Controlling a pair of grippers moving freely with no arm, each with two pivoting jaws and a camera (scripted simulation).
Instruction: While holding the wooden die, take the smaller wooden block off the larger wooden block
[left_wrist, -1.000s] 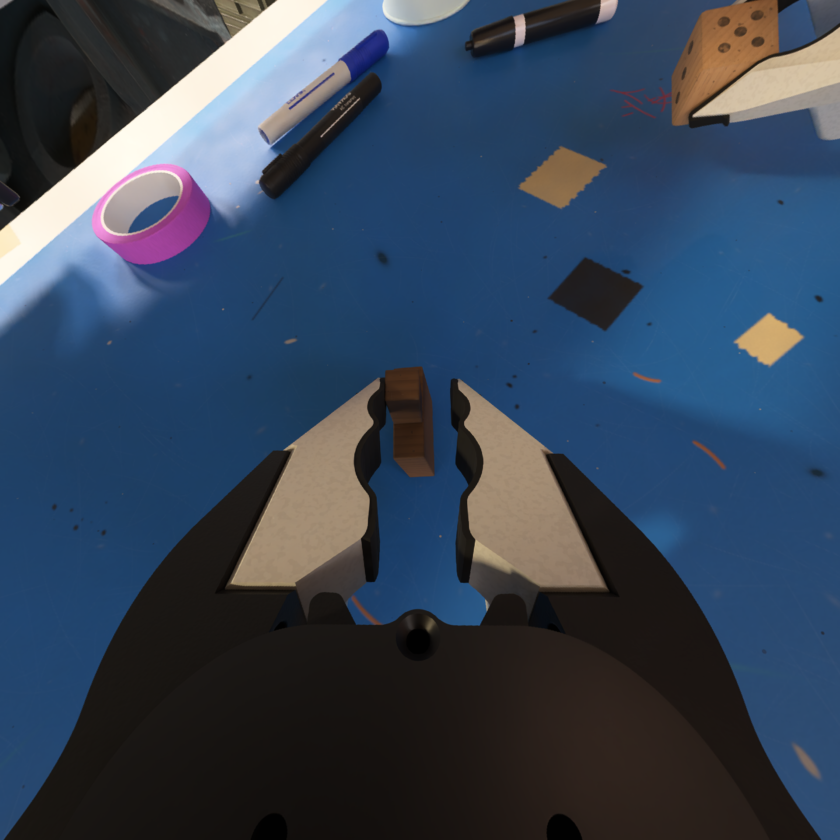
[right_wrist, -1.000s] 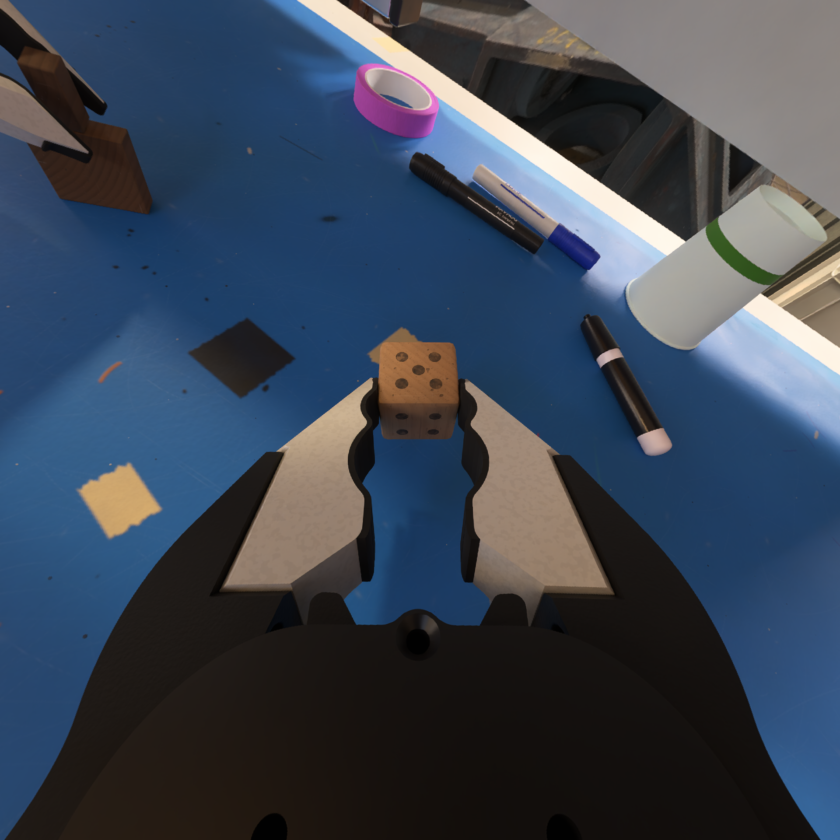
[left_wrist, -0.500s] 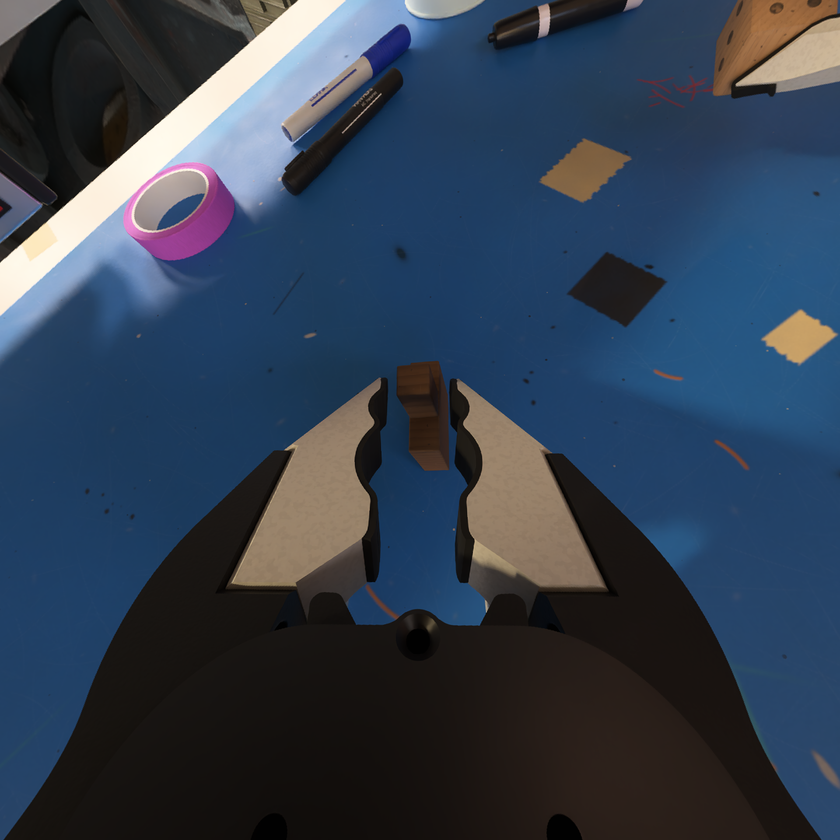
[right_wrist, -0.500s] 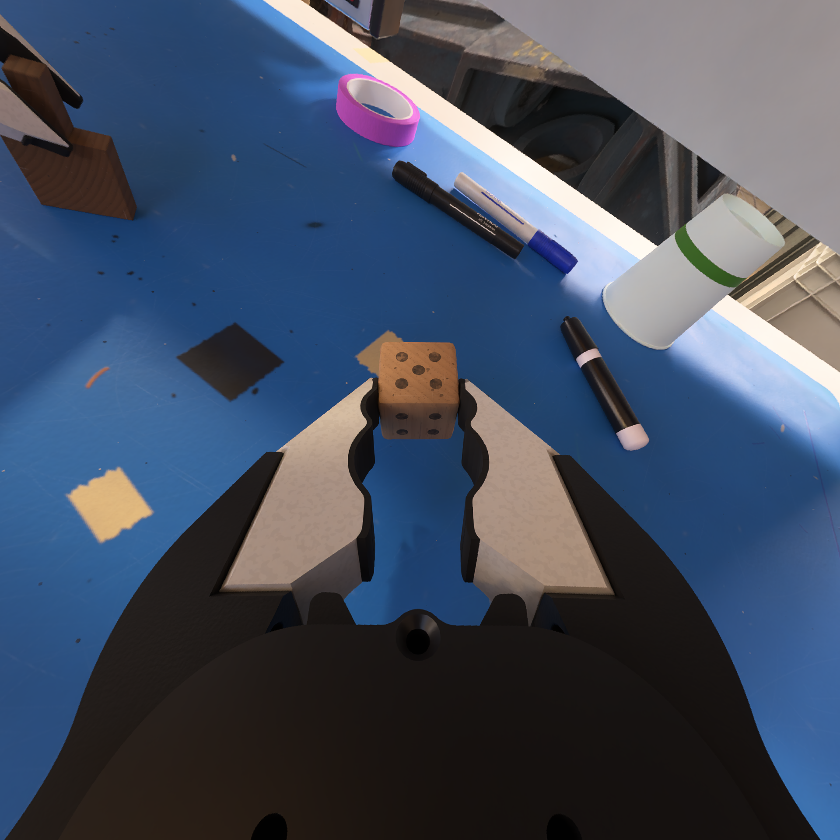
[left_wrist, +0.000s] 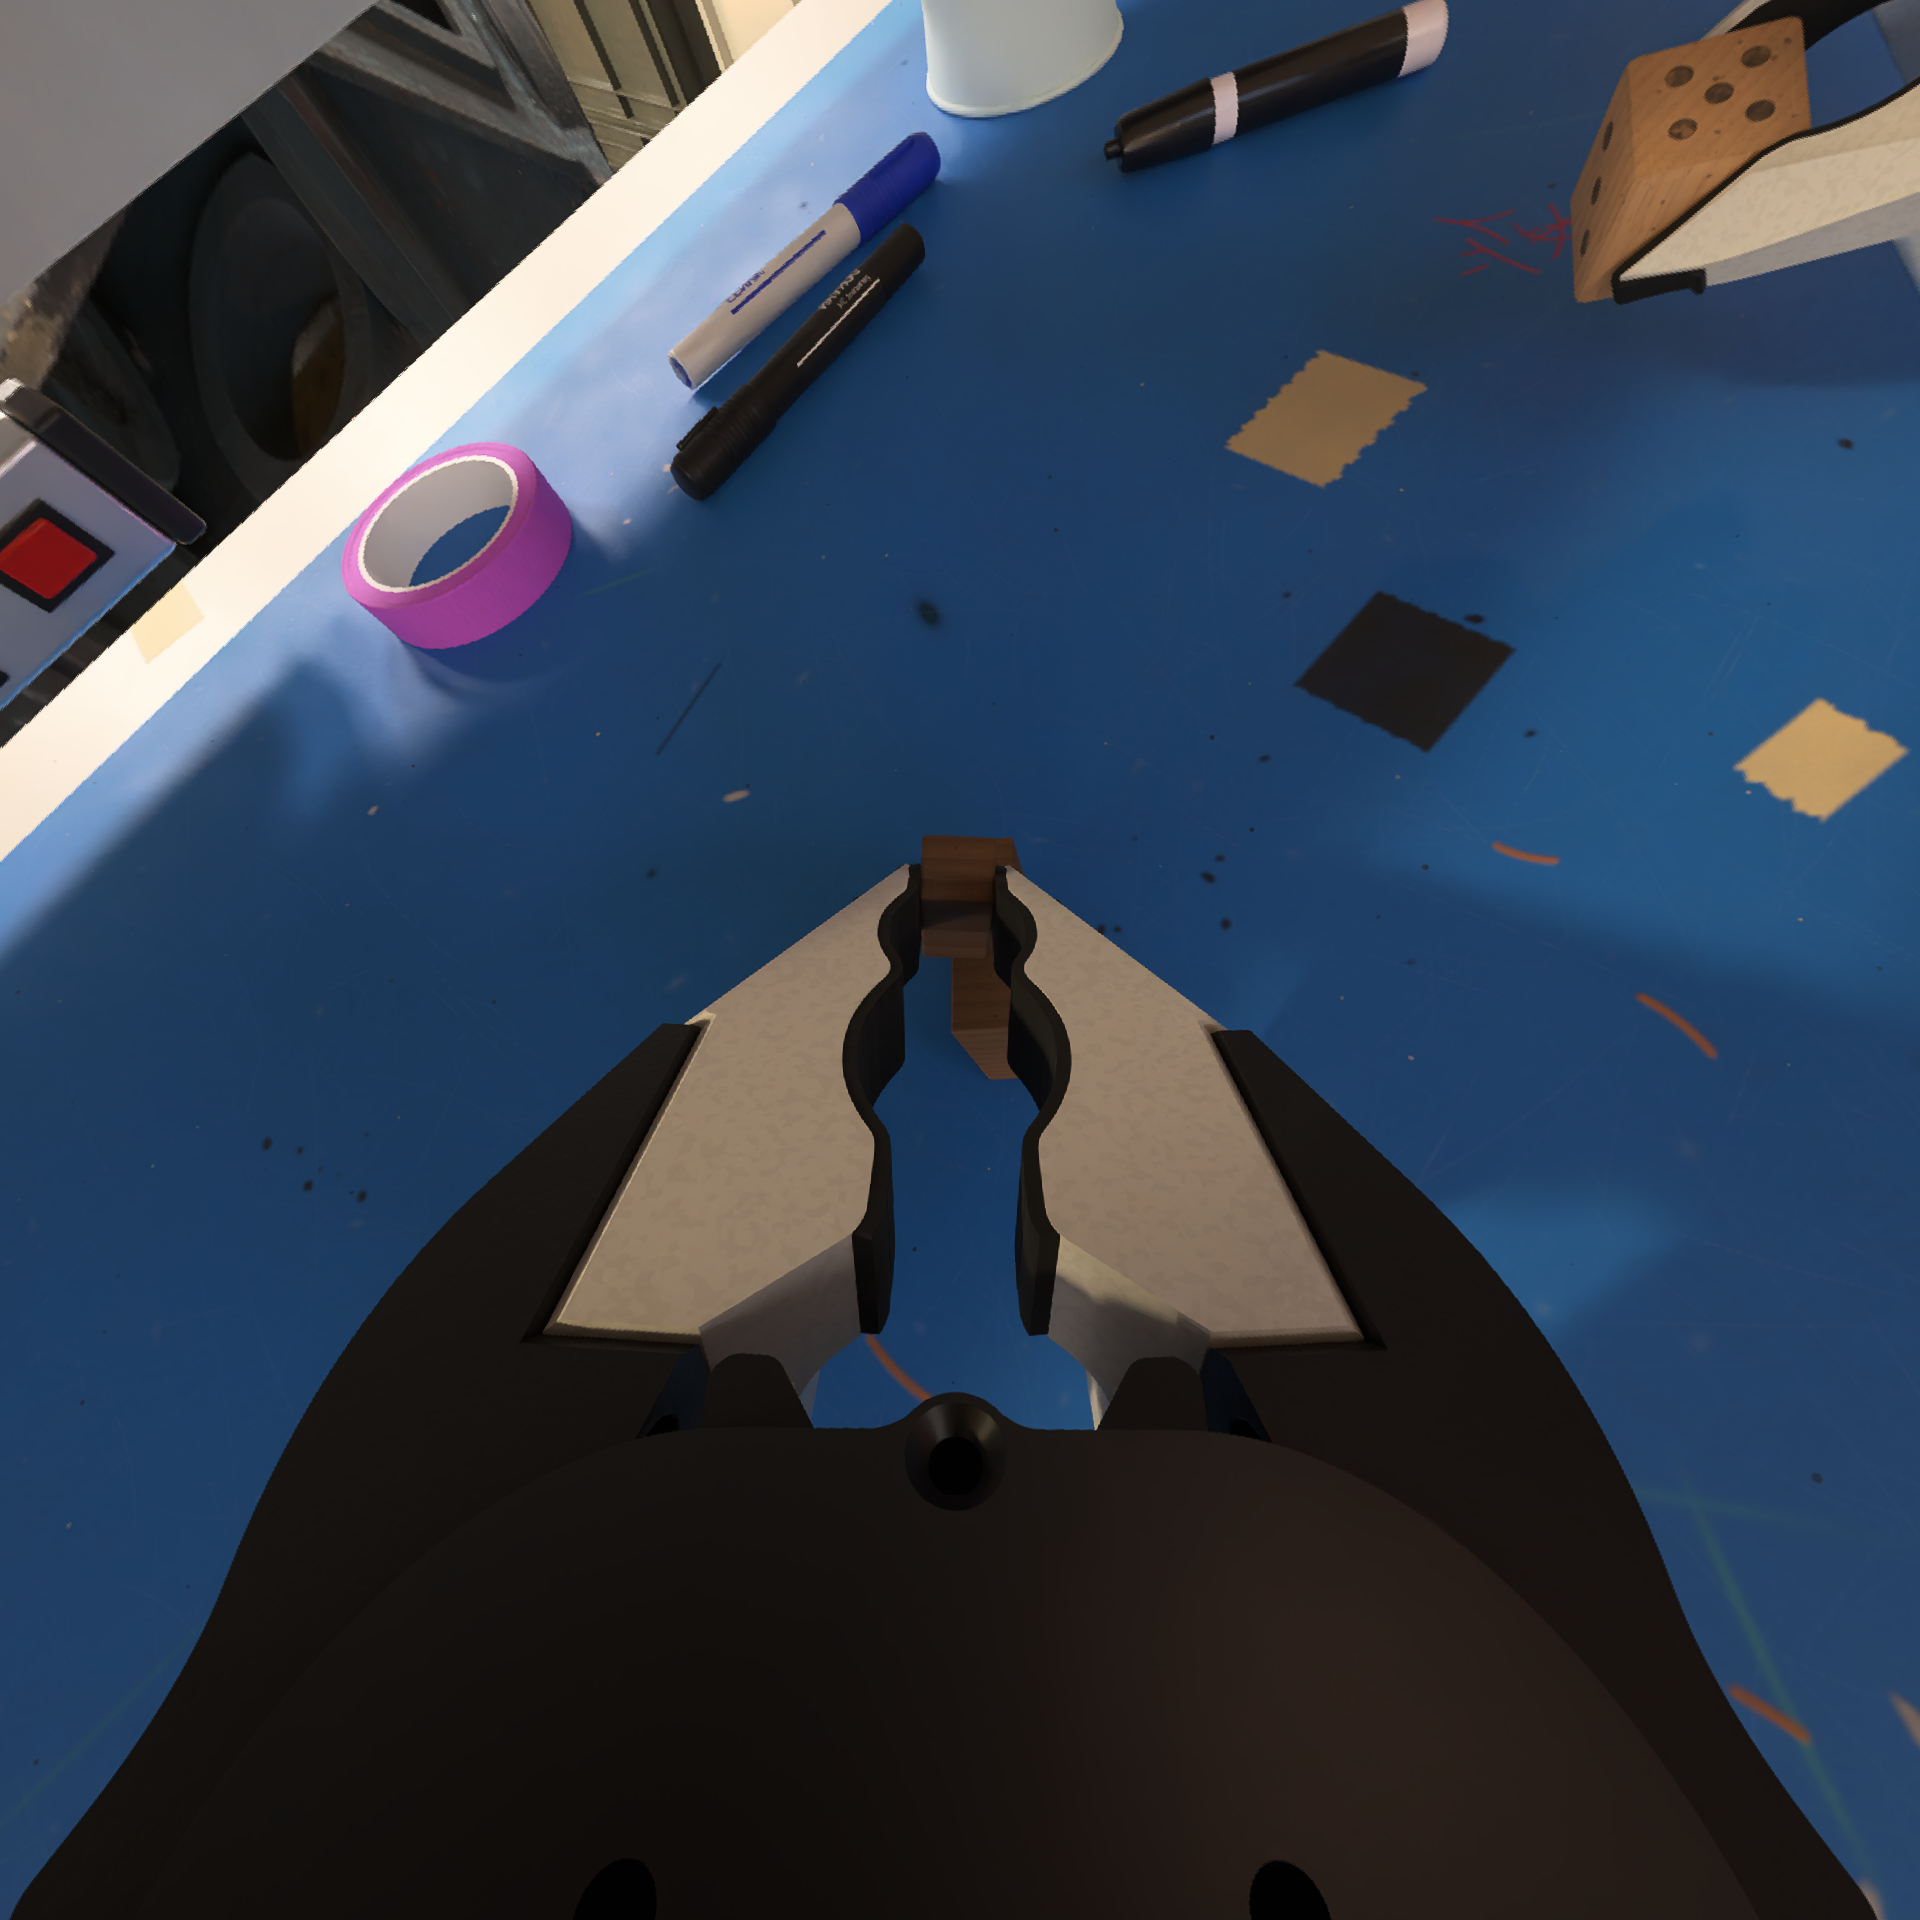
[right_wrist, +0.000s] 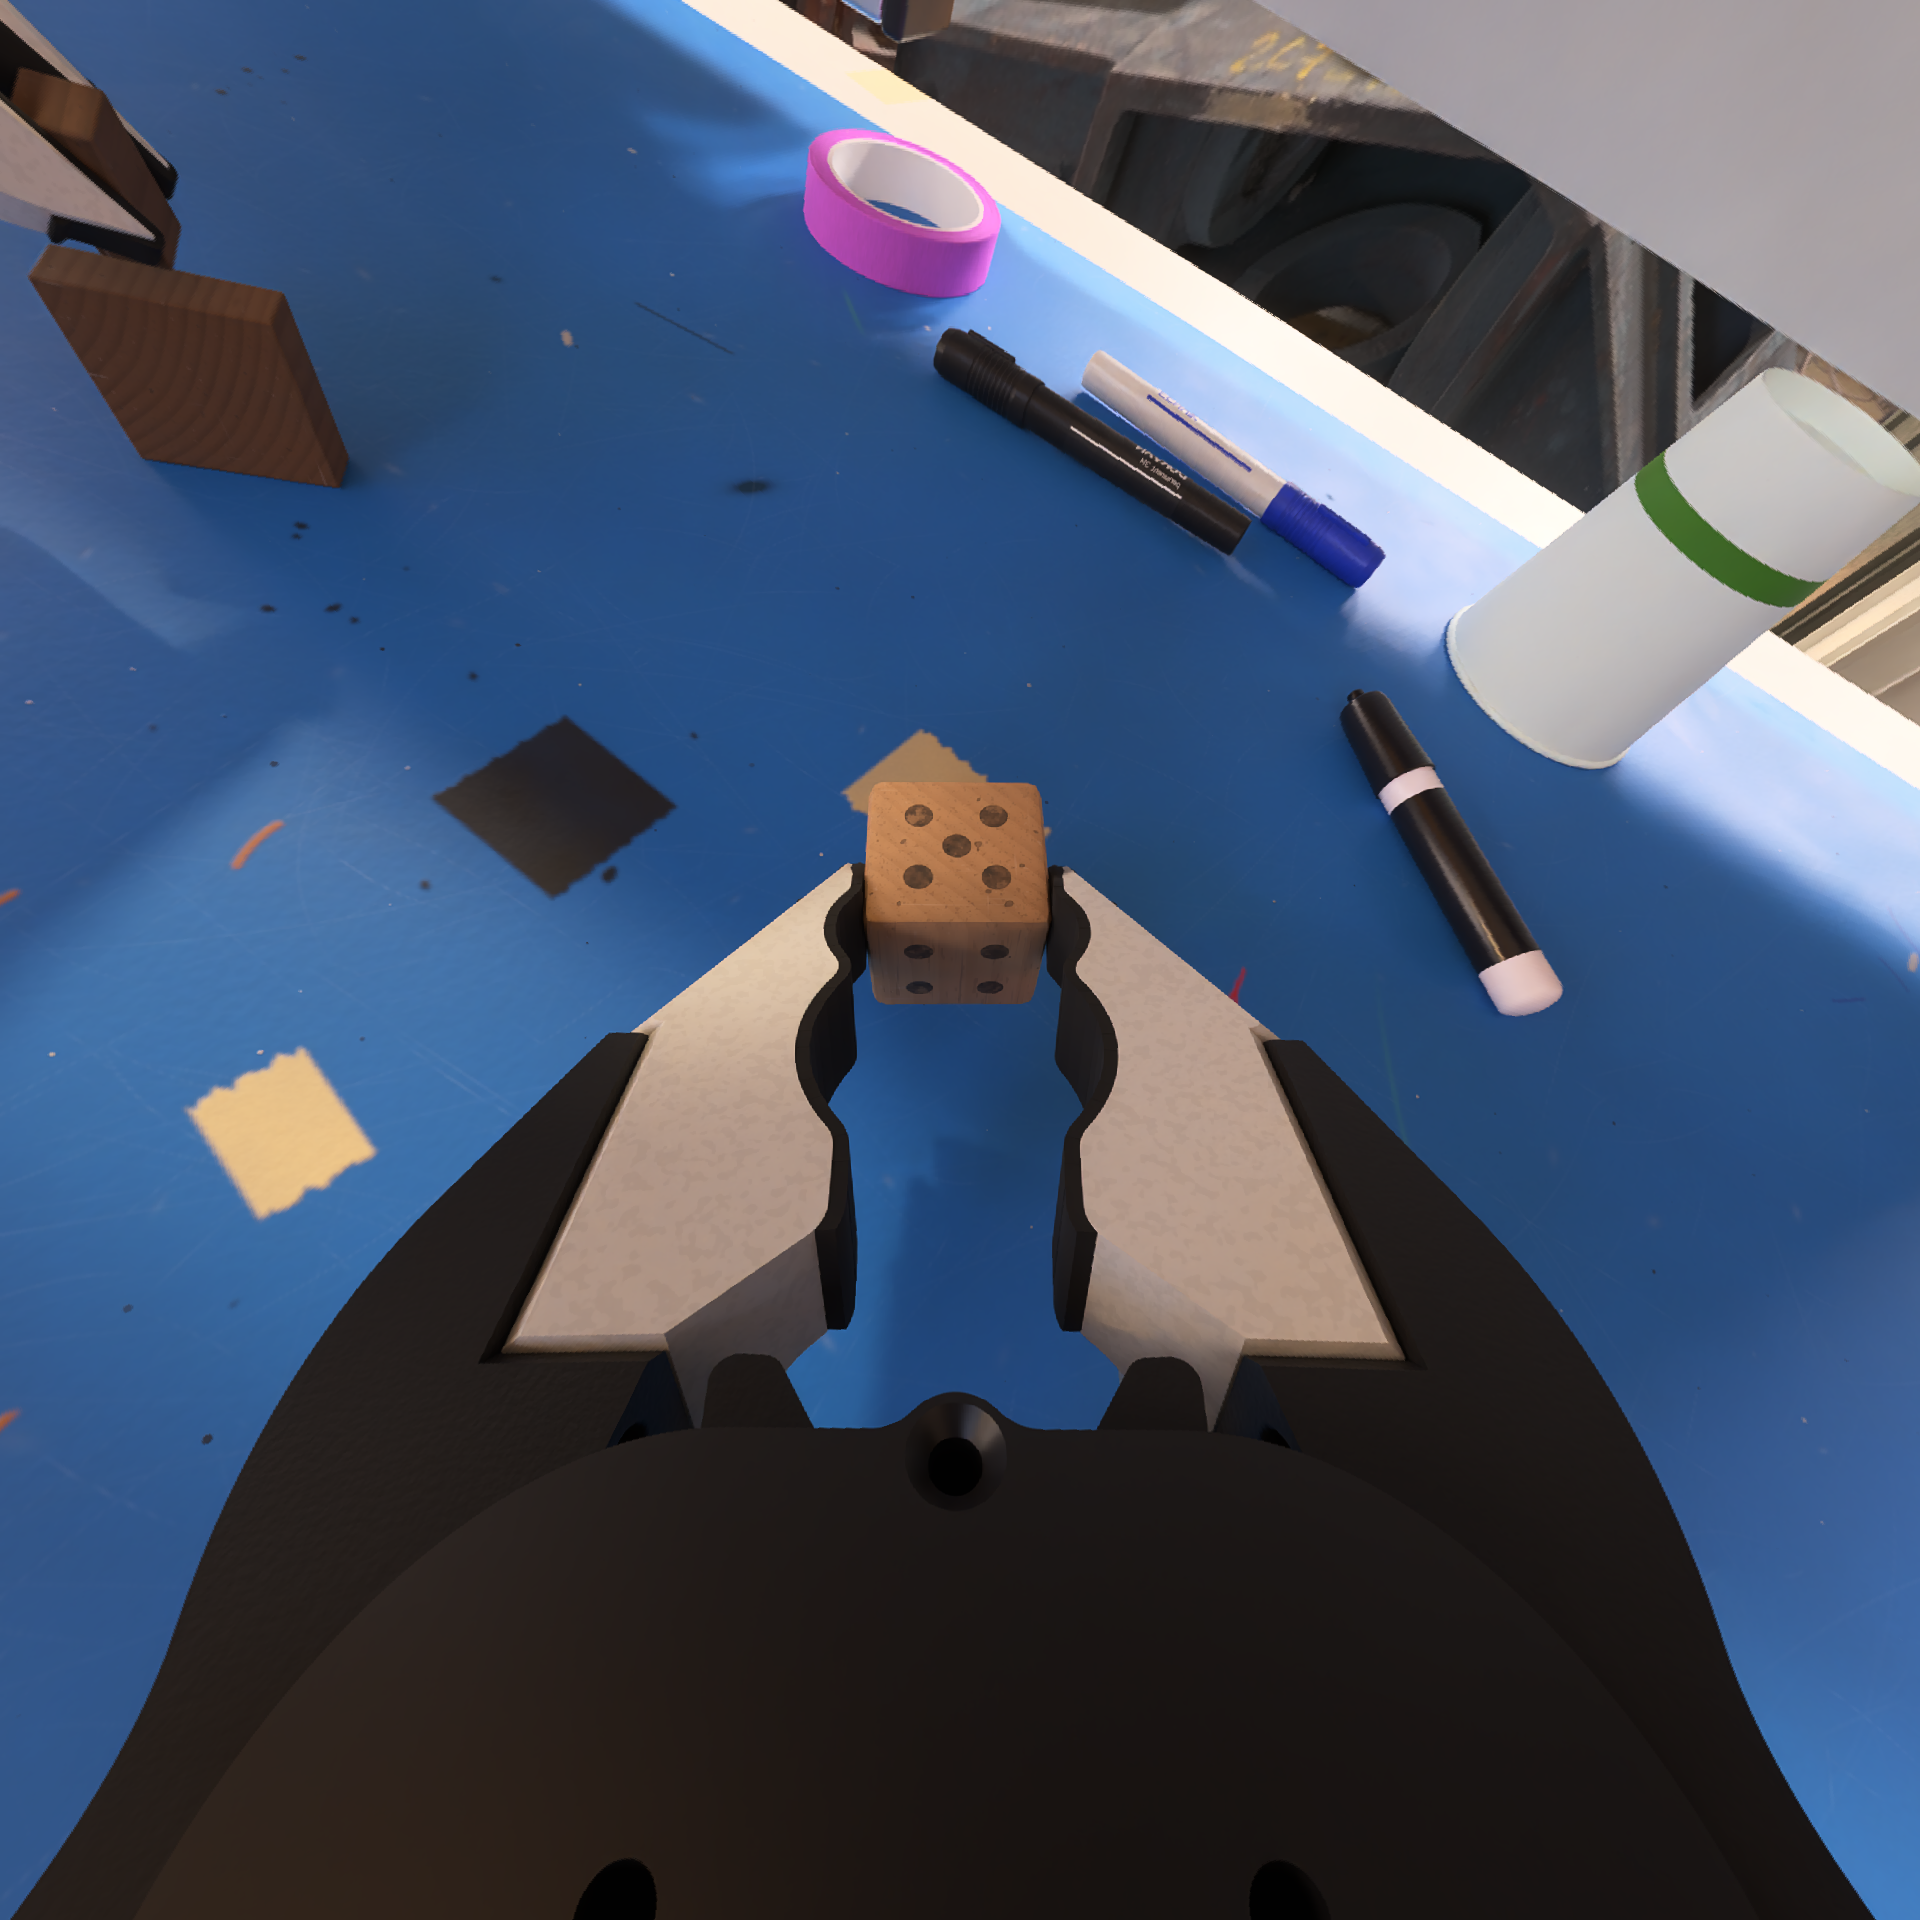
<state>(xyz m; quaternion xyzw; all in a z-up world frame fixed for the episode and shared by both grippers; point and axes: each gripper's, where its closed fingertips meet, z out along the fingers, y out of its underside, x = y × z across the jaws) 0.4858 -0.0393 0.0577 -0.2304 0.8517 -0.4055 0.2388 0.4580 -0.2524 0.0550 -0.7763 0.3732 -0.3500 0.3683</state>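
My left gripper (left_wrist: 958, 878) is shut on the small dark wooden block (left_wrist: 961, 854), gripping it at the fingertips. The larger wooden block (left_wrist: 982, 1023) stands on edge on the blue table just beneath it. From the right wrist view both blocks sit at the far left: the small block (right_wrist: 64, 109) is in the left gripper's fingers, right above the larger block (right_wrist: 192, 379). I cannot tell whether they touch. My right gripper (right_wrist: 956, 904) is shut on the light wooden die (right_wrist: 954, 862) and holds it above the table. The die also shows in the left wrist view (left_wrist: 1683, 156).
A pink tape roll (right_wrist: 899, 213), a black marker (right_wrist: 1086, 436) and a blue-capped marker (right_wrist: 1231, 468) lie along the table's white far edge (right_wrist: 1195, 249). A white cup with a green band (right_wrist: 1683, 571) and another black marker (right_wrist: 1449, 852) lie to the right. Flat tape patches dot the table.
My left gripper's jaws have closed from open around the small block to shut on it. The right gripper keeps hold of the die and has shifted slightly.
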